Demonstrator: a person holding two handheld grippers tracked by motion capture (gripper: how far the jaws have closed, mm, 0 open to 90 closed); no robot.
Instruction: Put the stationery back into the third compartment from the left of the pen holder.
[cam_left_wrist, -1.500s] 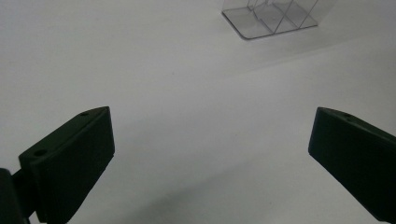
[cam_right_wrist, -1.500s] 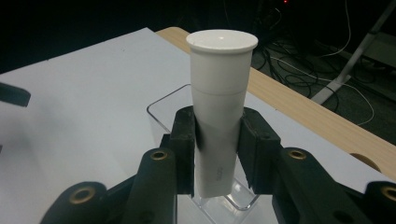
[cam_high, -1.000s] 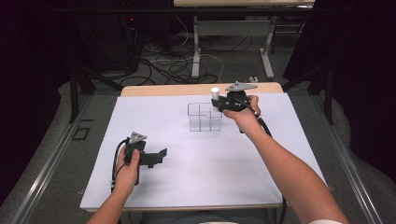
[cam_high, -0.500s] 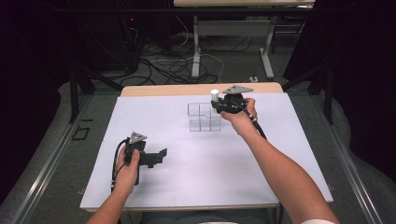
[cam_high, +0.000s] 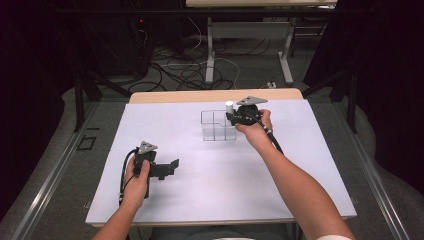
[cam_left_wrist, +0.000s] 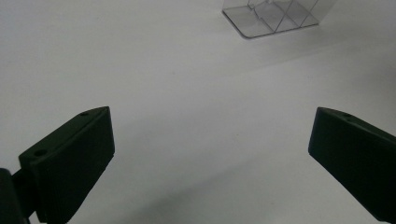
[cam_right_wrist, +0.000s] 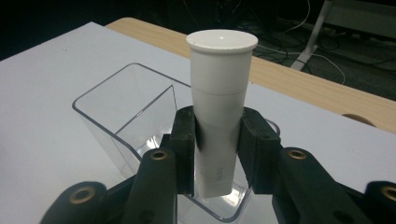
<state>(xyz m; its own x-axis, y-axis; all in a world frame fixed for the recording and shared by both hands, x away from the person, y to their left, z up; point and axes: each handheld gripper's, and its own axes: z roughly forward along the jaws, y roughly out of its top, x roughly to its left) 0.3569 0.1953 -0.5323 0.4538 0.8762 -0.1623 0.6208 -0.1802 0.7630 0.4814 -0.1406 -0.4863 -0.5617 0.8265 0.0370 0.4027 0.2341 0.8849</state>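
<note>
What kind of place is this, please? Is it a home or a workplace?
Probably a lab or recording workspace, not a home: a white-covered table stands among dark curtains, loose cables on the floor, and metal desk legs behind.

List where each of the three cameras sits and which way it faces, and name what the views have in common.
High view: above the person's side, facing forward and down on the white table; both forearms, the left hand-held gripper and right hand-held gripper show.
Left gripper view: on the left hand-held gripper, looking along its wide-apart jaws over the table toward the clear box.
Right gripper view: on the right hand-held gripper, whose jaws clamp the white tube above the box.
Shared: the clear box appears in all three.
</note>
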